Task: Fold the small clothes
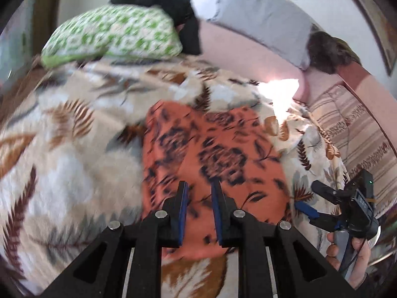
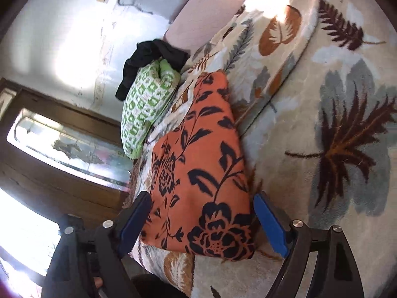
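Note:
An orange garment with dark flowers (image 1: pixel 211 154) lies folded on a leaf-patterned fleece blanket (image 1: pixel 74 164). My left gripper (image 1: pixel 199 190) hovers over the garment's near part. Its blue pads stand a narrow gap apart, the cloth shows flat through that gap, and I see nothing pinched. In the right wrist view the same garment (image 2: pixel 198 173) runs away from me as a long folded strip. My right gripper (image 2: pixel 204 219) stands wide open, one finger on each side of the garment's near end without pressing on it. The left wrist view catches the right gripper (image 1: pixel 306 208) at the blanket's right edge, carried by a hand (image 1: pixel 357 260).
A green-and-white pillow (image 1: pixel 111 37) lies at the bed's far end with a black garment (image 1: pixel 178 7) draped over it. A grey pillow (image 1: pixel 265 17) leans on the wall above a pink sheet (image 1: pixel 235 49). Striped bedding (image 1: pixel 352 129) lies to the right. A wooden door frame (image 2: pixel 62 114) stands beside the bed.

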The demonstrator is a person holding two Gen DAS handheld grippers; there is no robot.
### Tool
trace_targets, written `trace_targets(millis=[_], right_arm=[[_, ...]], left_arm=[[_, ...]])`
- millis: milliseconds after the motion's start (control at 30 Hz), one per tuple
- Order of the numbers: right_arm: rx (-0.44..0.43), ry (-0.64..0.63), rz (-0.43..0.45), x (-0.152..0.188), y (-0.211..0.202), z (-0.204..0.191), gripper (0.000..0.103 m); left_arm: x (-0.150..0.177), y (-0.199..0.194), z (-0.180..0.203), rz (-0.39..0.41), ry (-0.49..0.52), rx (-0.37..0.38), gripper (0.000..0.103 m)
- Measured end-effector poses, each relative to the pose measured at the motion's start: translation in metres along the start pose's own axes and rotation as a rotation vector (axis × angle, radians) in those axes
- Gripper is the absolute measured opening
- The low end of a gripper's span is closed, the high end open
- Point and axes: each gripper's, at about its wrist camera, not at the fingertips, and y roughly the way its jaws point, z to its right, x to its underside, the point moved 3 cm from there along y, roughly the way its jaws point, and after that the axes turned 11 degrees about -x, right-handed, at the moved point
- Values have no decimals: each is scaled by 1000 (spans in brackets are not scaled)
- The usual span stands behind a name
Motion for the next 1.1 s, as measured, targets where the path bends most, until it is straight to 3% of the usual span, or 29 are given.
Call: trace_targets(millis=[133, 200, 233, 300, 433, 467, 500, 533, 600, 667, 700, 767, 867, 967, 1033, 1067, 1100], right_arm=[[-53, 65, -29, -27, 8, 9, 88], [-74, 93, -57, -43, 20, 12, 88], [-78, 102, -84, -50, 29, 14, 88], [-93, 125, -170, -62, 51, 17, 88], [-84, 216, -258, -77, 90, 44, 88], [-72, 217, -280, -75, 97, 44, 85], [-77, 182, -287, -73, 98, 34, 56], [-83, 170, -261, -71, 94, 22, 45], [-85, 96, -207, -71, 84, -5, 38], [92, 57, -245, -70, 97, 10, 37], [175, 94, -269, -67, 103, 30, 38], [80, 178, -246, -68, 98, 37, 48], [24, 116, -193, -80, 85, 14, 85], [16, 125, -173, -103, 96, 13, 86], [26, 180, -214, -111, 116, 29, 86], [50, 205, -247, -114, 131, 33, 80], [65, 192, -257, -113, 136, 31, 50]], left_arm=[[-14, 48, 17, -66, 54, 27, 25], [-10, 77, 13, -131, 63, -36, 25], [-7, 85, 9, -143, 53, -33, 24], [-5, 86, 3, -124, 37, -21, 21], [-1, 87, -2, -100, 39, -1, 18], [1, 87, -6, -96, 27, 13, 16], [2, 87, -11, -94, 14, 20, 16], [2, 87, -15, -91, 5, 32, 14], [1, 92, -16, -95, -18, 46, 13], [1, 93, -15, -97, -18, 62, 12], [1, 93, -15, -95, -10, 54, 12], [1, 92, -16, -90, -11, 59, 12], [2, 92, -16, -86, -10, 56, 12], [2, 91, -13, -82, 4, 45, 12], [3, 91, -14, -86, -7, 58, 12], [2, 91, -16, -89, -14, 67, 12], [2, 91, -18, -91, -27, 77, 12]])
